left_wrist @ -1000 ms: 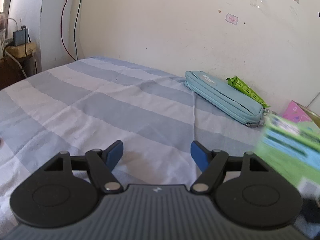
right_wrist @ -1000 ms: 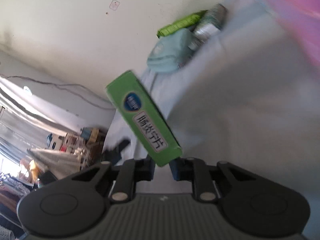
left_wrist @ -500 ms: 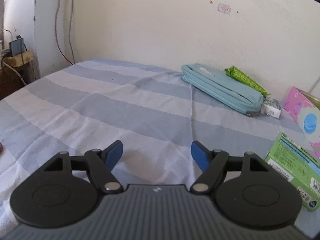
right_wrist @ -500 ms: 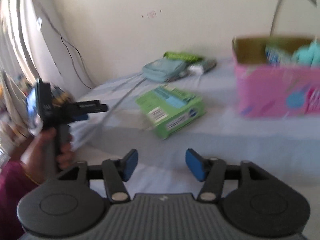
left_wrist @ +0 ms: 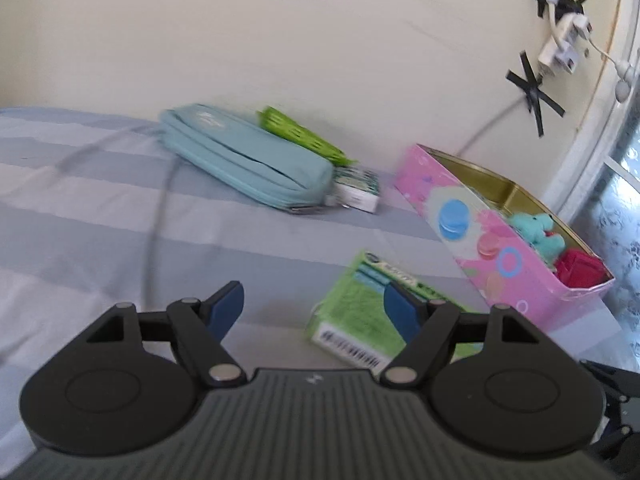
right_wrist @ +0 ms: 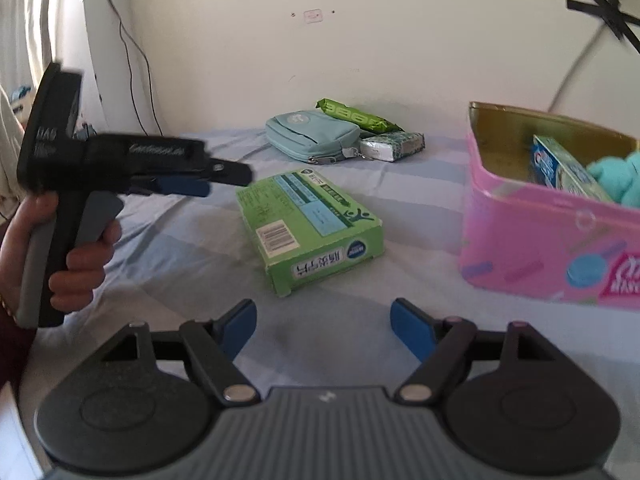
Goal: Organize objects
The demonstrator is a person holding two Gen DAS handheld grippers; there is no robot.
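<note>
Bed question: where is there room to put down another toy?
Bare sheet lies left of the green box, and a bare strip between it and the pink tin. By the wall it's crowded: blue pouch, green packet and small pack are bunched.

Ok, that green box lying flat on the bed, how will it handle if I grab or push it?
The green box looks like thin printed cardboard with crisp edges, so probably stiff but crushable under hard jaws. It lies on its broad face, so it is unlikely to tip or roll. On the soft striped sheet, a push may drag and bunch the cloth rather than slide it cleanly.
</note>
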